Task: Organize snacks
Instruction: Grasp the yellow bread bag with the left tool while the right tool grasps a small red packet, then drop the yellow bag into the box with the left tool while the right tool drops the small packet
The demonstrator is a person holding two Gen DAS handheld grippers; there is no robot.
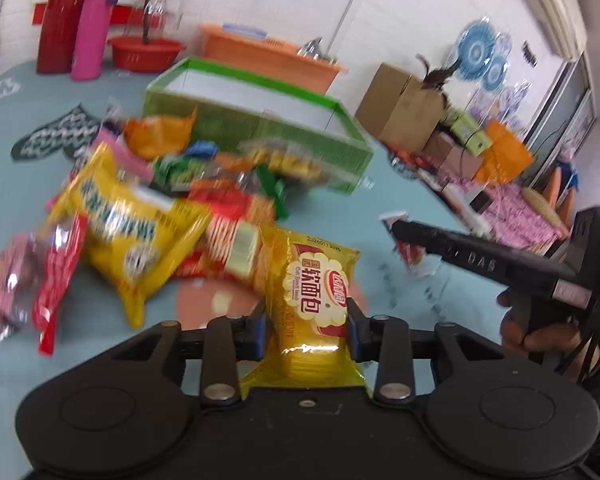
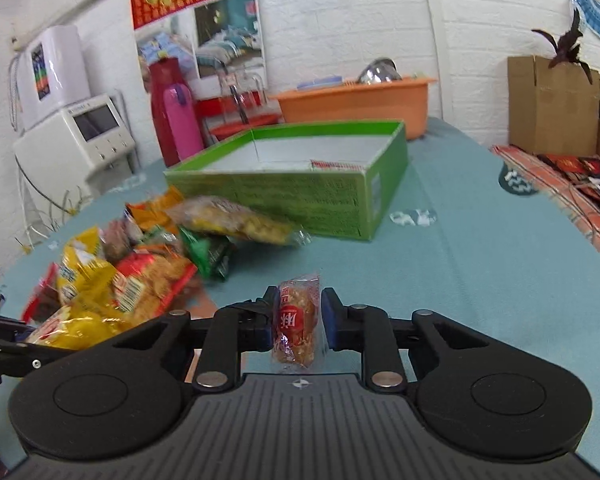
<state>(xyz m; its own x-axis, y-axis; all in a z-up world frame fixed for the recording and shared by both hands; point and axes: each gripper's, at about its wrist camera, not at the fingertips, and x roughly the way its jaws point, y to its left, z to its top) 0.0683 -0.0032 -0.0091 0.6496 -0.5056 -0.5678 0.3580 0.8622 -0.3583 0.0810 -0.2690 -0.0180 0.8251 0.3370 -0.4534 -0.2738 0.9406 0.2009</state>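
Note:
My left gripper (image 1: 306, 322) is shut on a yellow soft-bread packet (image 1: 312, 300), held upright between its blue pads just above the cloth. My right gripper (image 2: 296, 318) is shut on a small brown cake in a clear wrapper with a red label (image 2: 298, 320). In the left wrist view the right gripper (image 1: 396, 226) reaches in from the right with that wrapper at its tip. A pile of snack bags (image 1: 140, 216) (image 2: 140, 276) lies left of both grippers. Behind the pile stands an open green box (image 1: 260, 120) (image 2: 300, 184), its white floor showing.
A teal cloth (image 2: 460, 280) covers the table. At the back stand a red flask (image 2: 164, 96), a pink bottle (image 2: 184, 120), an orange basin (image 2: 360, 100) and a red bowl (image 1: 146, 52). Cardboard boxes (image 1: 400, 108) and clutter sit off the right edge.

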